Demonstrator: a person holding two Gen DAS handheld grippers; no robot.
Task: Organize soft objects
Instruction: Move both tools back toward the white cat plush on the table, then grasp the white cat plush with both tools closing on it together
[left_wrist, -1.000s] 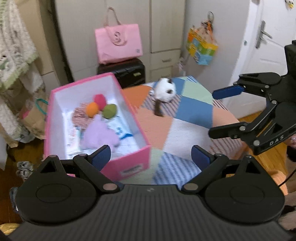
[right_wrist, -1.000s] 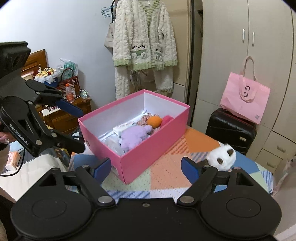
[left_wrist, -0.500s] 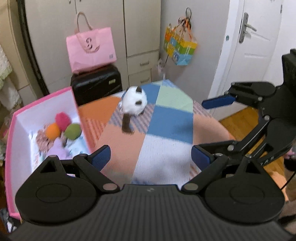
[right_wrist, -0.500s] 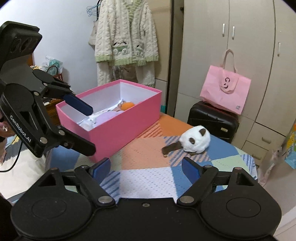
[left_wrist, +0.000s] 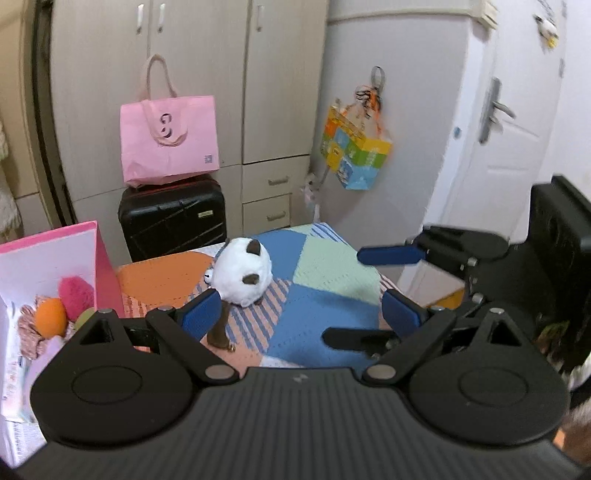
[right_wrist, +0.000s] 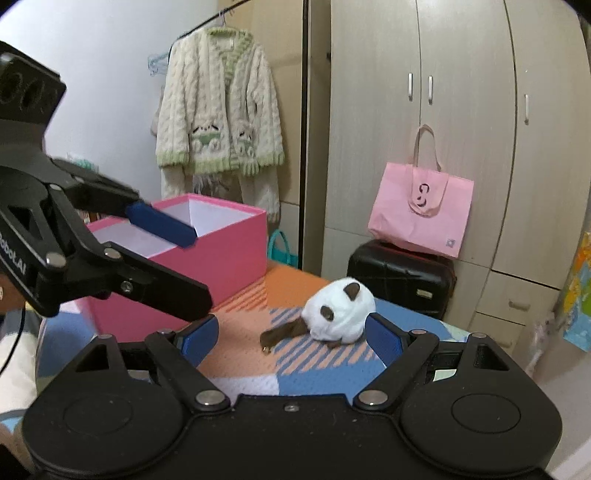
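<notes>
A white plush toy with brown ears and a brown tail (left_wrist: 242, 275) lies on the patchwork blanket (left_wrist: 325, 302); it also shows in the right wrist view (right_wrist: 338, 312). A pink box (left_wrist: 105, 273) at the left holds pink, orange and green soft balls and a lilac plush; its outside shows in the right wrist view (right_wrist: 229, 254). My left gripper (left_wrist: 301, 314) is open and empty, just short of the toy. My right gripper (right_wrist: 291, 336) is open and empty, with the toy near its right finger.
A black suitcase (left_wrist: 173, 218) with a pink tote bag (left_wrist: 170, 140) on it stands behind the blanket, against wardrobe doors. A coloured bag (left_wrist: 354, 155) hangs on the wall by a white door. A knitted cardigan (right_wrist: 218, 122) hangs at the back left.
Both grippers have swung away from the pink box toward the white plush toy and come closer to it. Both have stayed open and empty.
</notes>
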